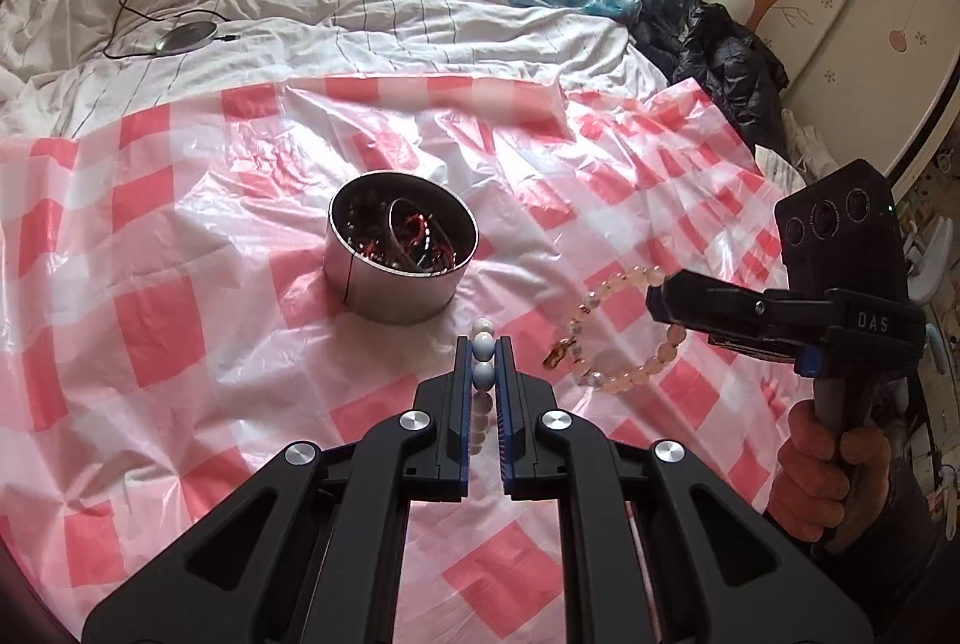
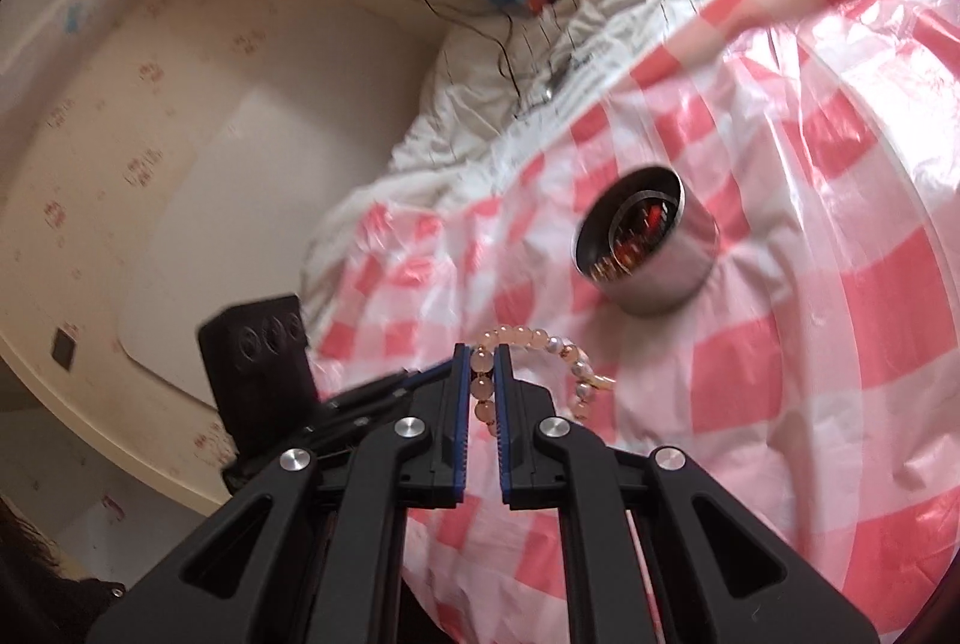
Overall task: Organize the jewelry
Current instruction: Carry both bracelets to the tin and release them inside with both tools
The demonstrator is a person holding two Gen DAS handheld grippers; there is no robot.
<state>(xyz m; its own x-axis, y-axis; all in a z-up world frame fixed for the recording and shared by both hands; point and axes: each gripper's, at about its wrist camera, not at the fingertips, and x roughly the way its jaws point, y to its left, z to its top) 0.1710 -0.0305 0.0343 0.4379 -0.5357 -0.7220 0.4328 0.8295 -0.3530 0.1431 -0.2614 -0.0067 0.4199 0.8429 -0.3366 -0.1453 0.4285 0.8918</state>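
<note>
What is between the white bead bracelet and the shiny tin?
Only bare pink-checked plastic sheet. In the left wrist view, the white bead bracelet hangs in the left gripper just short of the tin.

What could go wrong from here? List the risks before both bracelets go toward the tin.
The left gripper pinches the white bead bracelet by only a bead or two, so it could slip out. The peach bead bracelet dangles from the right gripper and might snag the metal tin rim, tipping the tin on the crinkled checked sheet.
</note>
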